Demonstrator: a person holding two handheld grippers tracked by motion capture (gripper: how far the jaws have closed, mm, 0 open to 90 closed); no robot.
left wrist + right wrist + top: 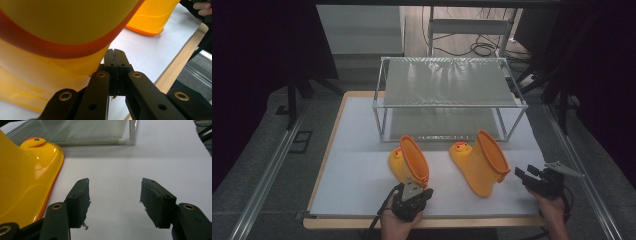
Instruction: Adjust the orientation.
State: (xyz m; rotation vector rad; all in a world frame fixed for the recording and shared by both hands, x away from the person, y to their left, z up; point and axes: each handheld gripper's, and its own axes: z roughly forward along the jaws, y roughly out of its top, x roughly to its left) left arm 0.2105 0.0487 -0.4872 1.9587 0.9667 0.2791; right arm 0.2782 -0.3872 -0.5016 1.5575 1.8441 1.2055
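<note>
The left claw, held low from below, has its jaws pressed together with nothing between, just beside the left yellow boot. The right claw hangs with jaws apart near the right yellow boot; its own view adds the duck face on the toe.

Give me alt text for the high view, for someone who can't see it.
Two yellow rubber boots with orange rims stand on a white table cover before a wire-frame shelf rack. The left gripper, jaws shut, sits just behind the left boot's rim; the right gripper, jaws open, is beside the right boot, not touching it.
</note>
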